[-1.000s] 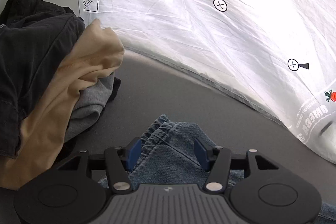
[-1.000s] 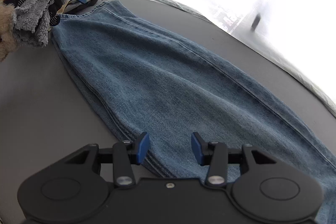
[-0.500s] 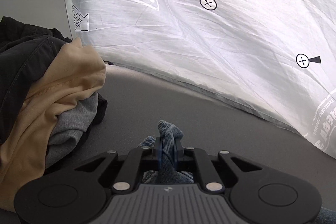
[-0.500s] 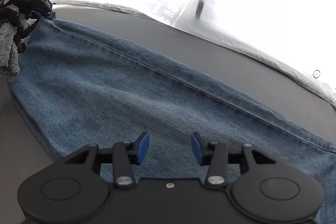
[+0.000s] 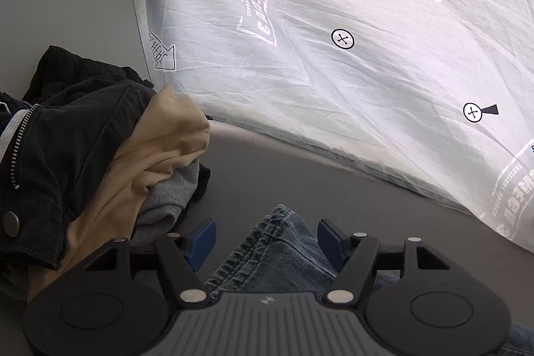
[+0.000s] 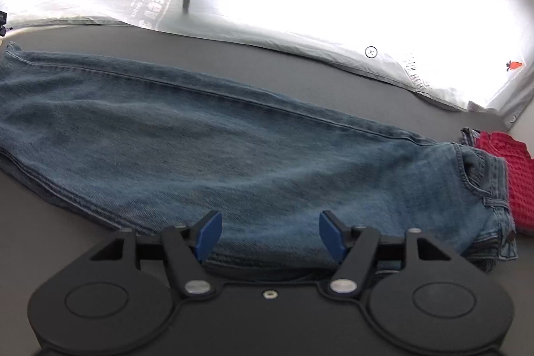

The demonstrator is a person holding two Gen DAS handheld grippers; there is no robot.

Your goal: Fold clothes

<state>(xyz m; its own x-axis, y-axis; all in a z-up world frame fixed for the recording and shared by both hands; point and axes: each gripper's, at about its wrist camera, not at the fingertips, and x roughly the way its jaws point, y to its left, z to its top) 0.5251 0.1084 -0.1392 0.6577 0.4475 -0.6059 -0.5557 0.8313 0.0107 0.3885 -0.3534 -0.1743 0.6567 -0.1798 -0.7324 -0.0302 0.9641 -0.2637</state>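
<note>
Left tool (image 5: 265, 241): fingers spread, the jeans' hem bunched loose between them.
Right tool (image 6: 270, 232): fingers spread, above the jeans.
Jeans (image 6: 207, 142): flat on the grey counter (image 6: 300, 79), lying 9 to 3 o'clock, waistband at 3.
Red cloth (image 6: 510, 169): touching the waistband.
Clothes pile (image 5: 86, 155): at 9 o'clock of the left tool.

Left gripper (image 5: 266, 242): jaws spread wide, blue pads (image 5: 204, 236) well apart, a bunched fold of cloth lying between them without being pinched. Right gripper (image 6: 270, 234): jaws likewise spread wide, blue pads (image 6: 209, 232) well apart, held low over flat cloth, nothing clamped. In both views the black linkage and round pivot housings fill the lower edge.
</note>
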